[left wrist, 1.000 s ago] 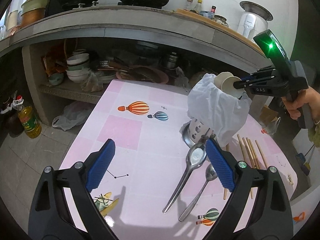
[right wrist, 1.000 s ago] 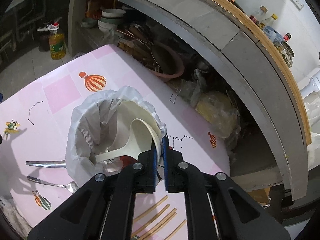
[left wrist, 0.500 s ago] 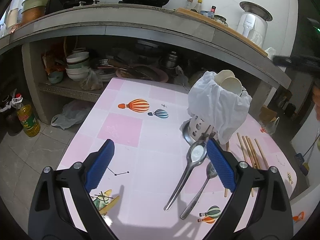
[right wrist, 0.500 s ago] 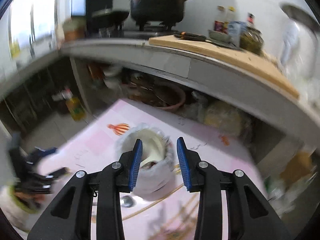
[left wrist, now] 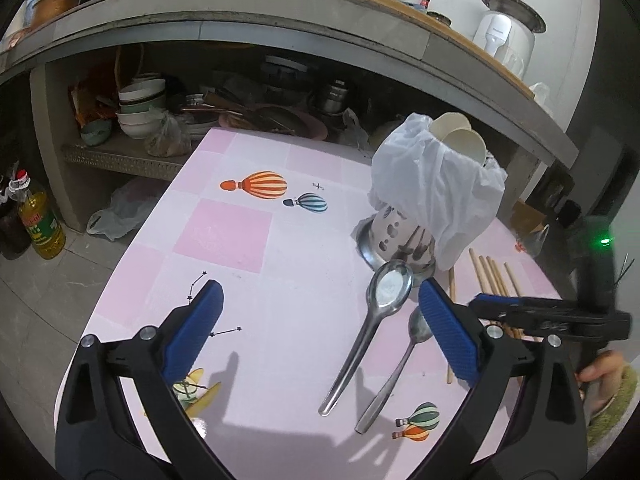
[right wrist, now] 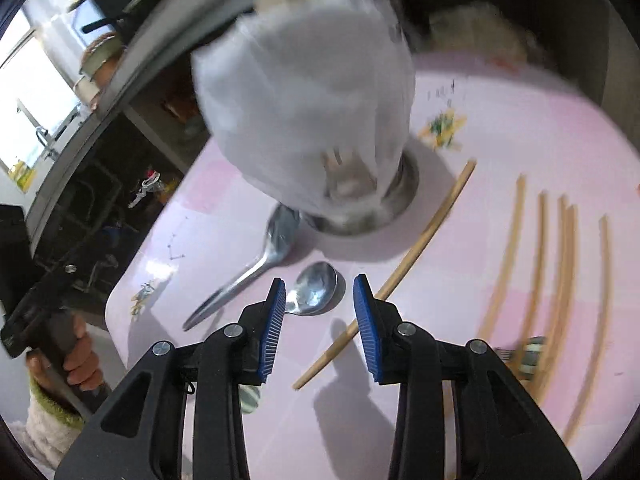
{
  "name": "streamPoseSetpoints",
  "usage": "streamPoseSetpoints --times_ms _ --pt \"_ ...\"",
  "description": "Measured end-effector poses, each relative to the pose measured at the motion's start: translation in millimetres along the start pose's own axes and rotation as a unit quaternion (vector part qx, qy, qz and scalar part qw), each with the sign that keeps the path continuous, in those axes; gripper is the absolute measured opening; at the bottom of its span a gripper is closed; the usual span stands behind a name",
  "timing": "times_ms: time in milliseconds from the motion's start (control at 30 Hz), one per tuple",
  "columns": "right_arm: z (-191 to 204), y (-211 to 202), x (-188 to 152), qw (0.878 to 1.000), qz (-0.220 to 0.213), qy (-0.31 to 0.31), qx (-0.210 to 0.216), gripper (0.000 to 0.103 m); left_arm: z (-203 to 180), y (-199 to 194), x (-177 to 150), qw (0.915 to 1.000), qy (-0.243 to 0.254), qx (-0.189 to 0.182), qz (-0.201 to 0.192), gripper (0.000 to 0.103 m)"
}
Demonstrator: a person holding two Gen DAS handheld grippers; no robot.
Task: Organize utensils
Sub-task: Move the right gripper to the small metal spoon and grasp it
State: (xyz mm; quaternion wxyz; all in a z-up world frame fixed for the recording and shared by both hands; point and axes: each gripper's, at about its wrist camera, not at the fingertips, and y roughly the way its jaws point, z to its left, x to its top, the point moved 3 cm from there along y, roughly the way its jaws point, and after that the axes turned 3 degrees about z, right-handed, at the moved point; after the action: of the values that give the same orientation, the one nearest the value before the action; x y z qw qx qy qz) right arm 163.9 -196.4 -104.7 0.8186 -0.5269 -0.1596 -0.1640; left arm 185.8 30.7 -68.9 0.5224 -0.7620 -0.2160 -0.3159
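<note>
Right gripper (right wrist: 319, 308) had swung down from the bag-covered holder (left wrist: 424, 188) toward the table's small spoon (right wrist: 316, 294), jaws partly apart, empty, left gripper (left wrist: 320, 320) opening wide, empty.

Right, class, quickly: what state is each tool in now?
Left tool: jaws opening wide, holding nothing.
Right tool: part open, holding nothing.

Both wrist cams look down, sharing table (left wrist: 224, 236) w/ spoons (right wrist: 256, 264).
</note>
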Motion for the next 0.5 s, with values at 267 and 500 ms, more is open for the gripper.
streamPoseSetpoints --times_ms 267,500 --pt "-5 42 2 1.0 0.016 -0.005 -0.021 0.031 1 14 -5 0.9999 -0.003 -0.005 0.012 0.095" --pt "-2 44 1 0.999 0.015 -0.024 -0.028 0.017 3 18 -5 0.9999 0.003 -0.011 0.004 0.095"
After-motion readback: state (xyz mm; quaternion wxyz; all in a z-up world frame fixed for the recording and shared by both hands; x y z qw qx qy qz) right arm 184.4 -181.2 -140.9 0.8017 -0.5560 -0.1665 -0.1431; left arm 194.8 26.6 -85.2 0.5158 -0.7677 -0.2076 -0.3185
